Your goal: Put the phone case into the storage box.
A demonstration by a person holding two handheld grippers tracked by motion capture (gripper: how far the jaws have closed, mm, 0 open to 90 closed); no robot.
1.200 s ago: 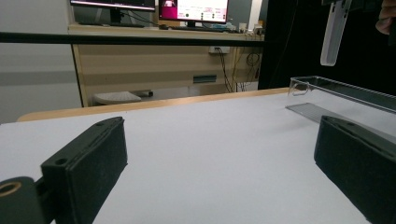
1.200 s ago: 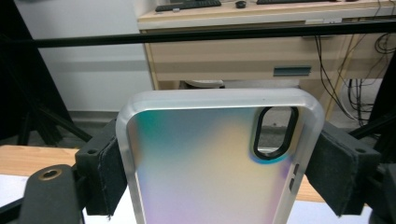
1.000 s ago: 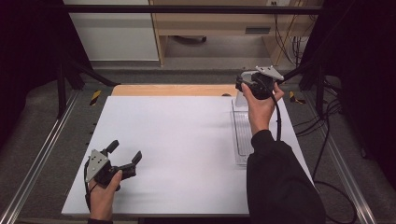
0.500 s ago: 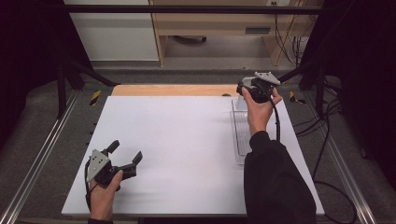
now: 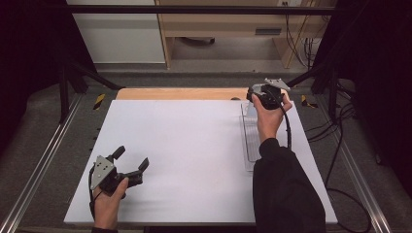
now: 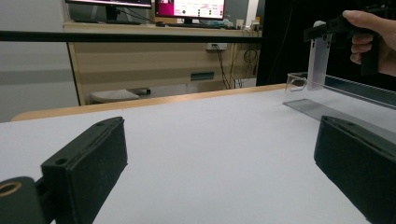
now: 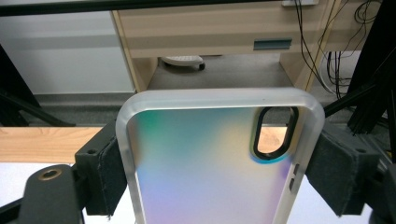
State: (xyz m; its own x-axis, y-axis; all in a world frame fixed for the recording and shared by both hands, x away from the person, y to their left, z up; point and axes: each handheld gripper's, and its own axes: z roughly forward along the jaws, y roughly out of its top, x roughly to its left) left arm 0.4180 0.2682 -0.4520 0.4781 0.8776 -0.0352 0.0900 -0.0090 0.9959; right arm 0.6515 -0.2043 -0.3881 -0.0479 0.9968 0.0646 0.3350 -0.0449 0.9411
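A person works at a white table (image 5: 194, 145) with a two-jaw gripper in each hand. The right gripper (image 5: 261, 95), held in the right hand (image 5: 268, 116) near the far right corner of the table, is clamped on a translucent phone case (image 7: 210, 158). In the right gripper view the case stands upright between the 2 black jaws, its frosted side edges pressed against both pads, its top edge rising above them and its oval camera cutout at the upper right; the back has a faint rainbow sheen. In the high view the case is mostly hidden behind the hand and gripper, and shows as a small pale strip (image 5: 248, 108) under the gripper, above the far end of a clear plastic tray (image 5: 251, 145) lying along the table's right side. The left gripper view adds a side angle: the case (image 6: 318, 63) hangs thin and upright from the right gripper (image 6: 331, 29), its lower end near the tray (image 6: 336, 100), though I cannot tell if they touch. The left gripper (image 5: 131, 162), held in the left hand (image 5: 108, 204) near the front left of the table, has its jaws spread wide with nothing between them; its own view shows the 2 pads far apart over bare table. A wooden desk (image 7: 210, 32) and cables (image 5: 311, 43) stand beyond the table.
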